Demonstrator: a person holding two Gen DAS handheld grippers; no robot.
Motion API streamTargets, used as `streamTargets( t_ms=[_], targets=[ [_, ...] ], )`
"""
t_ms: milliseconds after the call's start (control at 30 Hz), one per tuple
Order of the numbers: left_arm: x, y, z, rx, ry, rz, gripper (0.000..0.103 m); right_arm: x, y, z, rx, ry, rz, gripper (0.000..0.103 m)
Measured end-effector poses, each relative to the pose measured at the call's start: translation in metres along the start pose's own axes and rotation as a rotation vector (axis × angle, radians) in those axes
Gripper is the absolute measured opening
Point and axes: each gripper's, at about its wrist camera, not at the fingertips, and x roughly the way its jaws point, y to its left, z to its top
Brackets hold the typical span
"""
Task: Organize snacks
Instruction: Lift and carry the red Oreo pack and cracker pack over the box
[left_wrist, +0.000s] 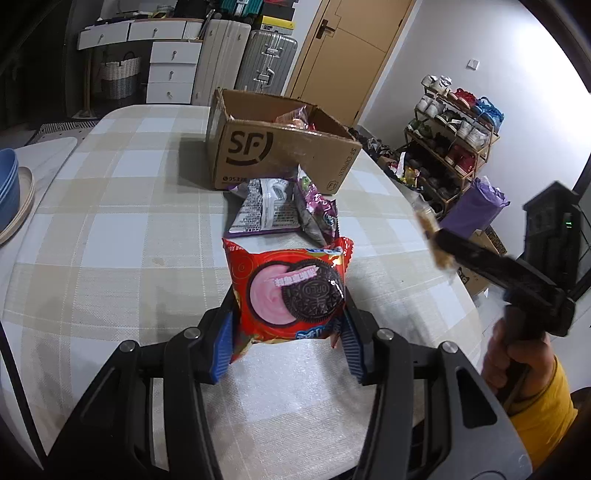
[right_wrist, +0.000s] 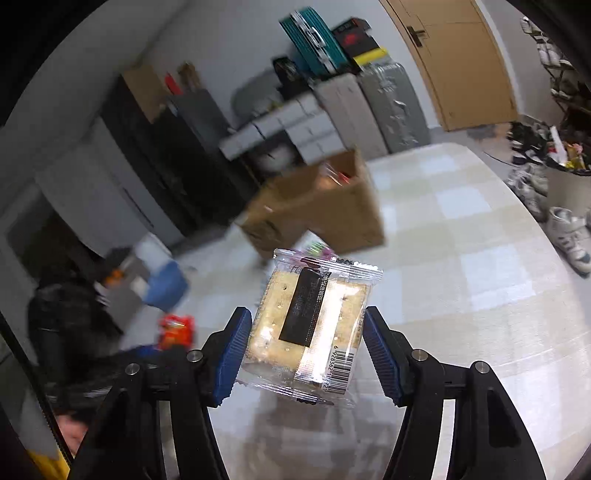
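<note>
My left gripper (left_wrist: 288, 339) is shut on a red Oreo packet (left_wrist: 291, 288) and holds it above the checked table (left_wrist: 110, 229). Two more snack packets, a silver-purple one (left_wrist: 264, 208) and a pink one (left_wrist: 319, 214), lie just beyond it, in front of the open SF cardboard box (left_wrist: 273, 155), which holds snacks. My right gripper (right_wrist: 303, 343) is shut on a clear-wrapped cracker packet (right_wrist: 310, 325) and holds it in the air over the table. The right gripper also shows at the right of the left wrist view (left_wrist: 439, 243). The box is blurred in the right wrist view (right_wrist: 317, 206).
Blue bowls and a plate (left_wrist: 11, 192) stand at the table's left edge. Suitcases (left_wrist: 266, 59) and drawers stand behind the table by a wooden door. A shoe rack (left_wrist: 454, 136) is at the right, off the table.
</note>
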Motion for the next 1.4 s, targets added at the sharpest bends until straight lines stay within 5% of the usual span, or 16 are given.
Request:
streamTargets(
  t_ms=[300,767,1100,1400],
  targets=[
    [-0.021,-0.004,-0.001,-0.012,-0.012,-0.015,0.046,-0.028,0.030,-0.008,-0.018,-0.042,0.152,0.063],
    [-0.035,-0.003,0.003,-0.009,-0.018,-0.016,0.046,-0.030,0.035,-0.009,-0.084,-0.048,0.133,0.063],
    [-0.031,0.003,0.067,-0.011,-0.066,-0.019,0.046,-0.019,0.044,0.053,-0.177,-0.084,0.134,0.063],
    [-0.015,0.007,0.156,0.031,-0.124,0.008,0.046,0.012,0.050,0.130,-0.238,-0.099,0.114,0.063]
  ],
)
